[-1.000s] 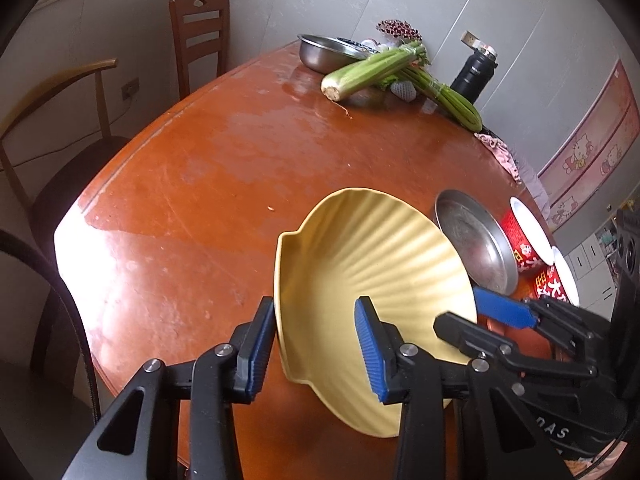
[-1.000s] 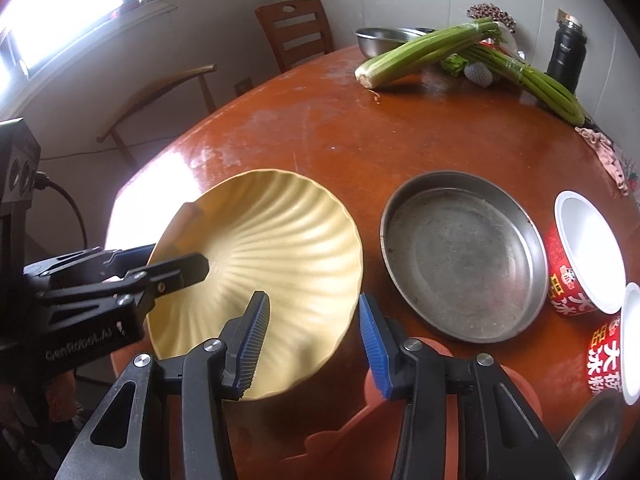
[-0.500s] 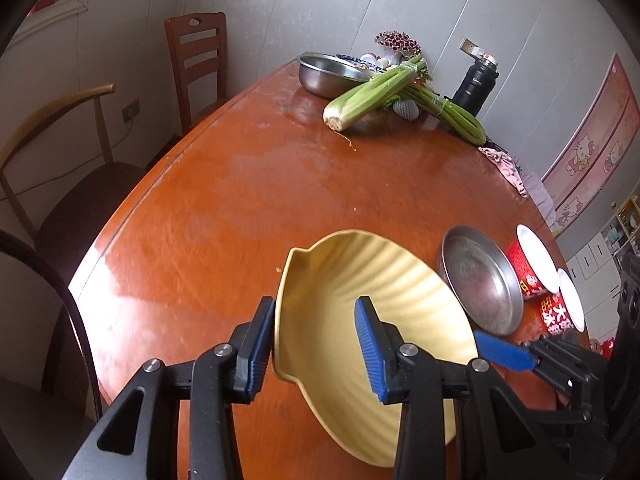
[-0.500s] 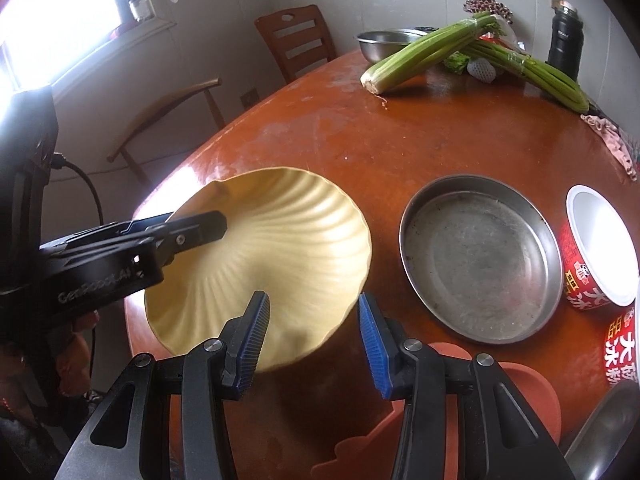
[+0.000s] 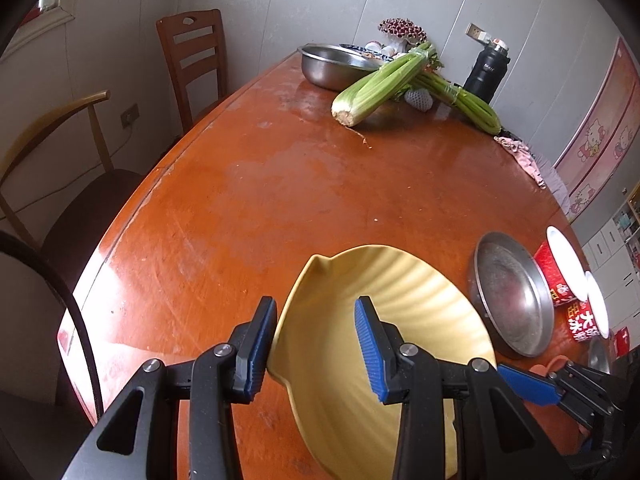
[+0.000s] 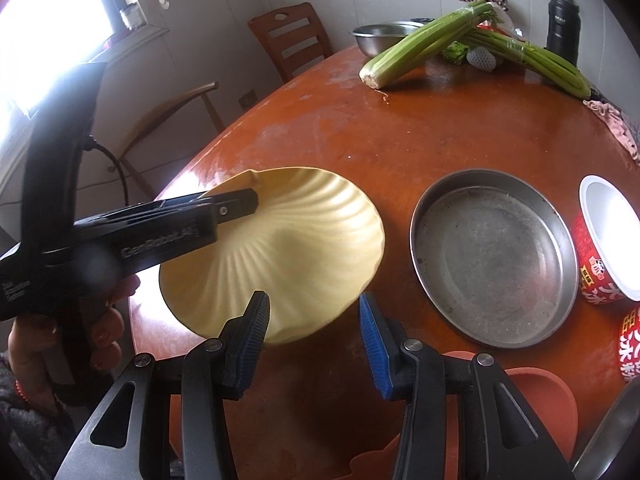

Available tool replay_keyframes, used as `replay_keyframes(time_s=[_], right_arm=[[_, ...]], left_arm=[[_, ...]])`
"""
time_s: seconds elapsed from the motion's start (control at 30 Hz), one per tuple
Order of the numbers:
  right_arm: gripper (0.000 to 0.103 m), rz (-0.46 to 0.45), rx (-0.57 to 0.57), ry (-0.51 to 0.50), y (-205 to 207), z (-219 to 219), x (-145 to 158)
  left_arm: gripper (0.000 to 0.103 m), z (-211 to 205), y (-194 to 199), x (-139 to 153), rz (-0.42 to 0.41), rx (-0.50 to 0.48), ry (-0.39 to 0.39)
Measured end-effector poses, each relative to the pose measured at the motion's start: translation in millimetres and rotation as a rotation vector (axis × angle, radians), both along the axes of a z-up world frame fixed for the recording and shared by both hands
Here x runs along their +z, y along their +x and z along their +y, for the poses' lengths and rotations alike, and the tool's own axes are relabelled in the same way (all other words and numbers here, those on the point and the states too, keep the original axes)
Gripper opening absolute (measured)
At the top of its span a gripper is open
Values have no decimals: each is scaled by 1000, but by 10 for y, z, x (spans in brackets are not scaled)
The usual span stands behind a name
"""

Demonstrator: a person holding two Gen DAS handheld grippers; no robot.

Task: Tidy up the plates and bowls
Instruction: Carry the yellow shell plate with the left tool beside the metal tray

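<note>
Plate, yellow, shell-ribbed, is the landmark here: it hangs tilted above the orange table, lifted off it, w/ the steel pan just right of it and two red paper bowls beyond the pan. Left gripper straddles the plate's near rim, one finger outside, one inside the dish; gap between pads looks wide in the left wrist view, yet in the right wrist view its tips sit pinched on the rim, so it seems to be carrying the plate, though I cannot tell for sure that both pads bite. Right gripper is spread wide, holding nothing, hovering at the plate's near edge. Orange plate or lid lies below the right gripper, nearer than the yellow plate. Far behind the plate: celery, steel bowl, black flask; not part of the job. Risks, as I judge: one-edge hold on a smooth, sloped rim → plate may pivot or slip out if swung fast; tilted so far, its low edge could clip the pan's rim when set in or beside it; right gripper so close could knock the plate loose; a wide swing toward the pan might tip the light paper bowls.
</note>
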State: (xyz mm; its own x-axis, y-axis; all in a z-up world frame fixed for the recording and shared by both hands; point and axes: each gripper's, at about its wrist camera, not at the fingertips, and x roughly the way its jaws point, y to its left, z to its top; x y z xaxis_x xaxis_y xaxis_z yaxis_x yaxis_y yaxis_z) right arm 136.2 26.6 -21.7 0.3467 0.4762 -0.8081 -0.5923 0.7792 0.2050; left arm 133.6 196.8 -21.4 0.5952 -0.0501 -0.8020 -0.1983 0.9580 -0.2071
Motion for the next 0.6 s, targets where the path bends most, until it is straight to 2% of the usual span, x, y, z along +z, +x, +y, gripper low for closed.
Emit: replay_keyframes(time_s=[0.27, 0.6], right_arm=[[48, 12, 6, 0, -22, 41, -46], [48, 15, 3, -3, -31, 58, -53]], left_arm=[[41, -14, 98, -37, 2, 4, 55], [41, -27, 149, -96, 3, -9, 87]])
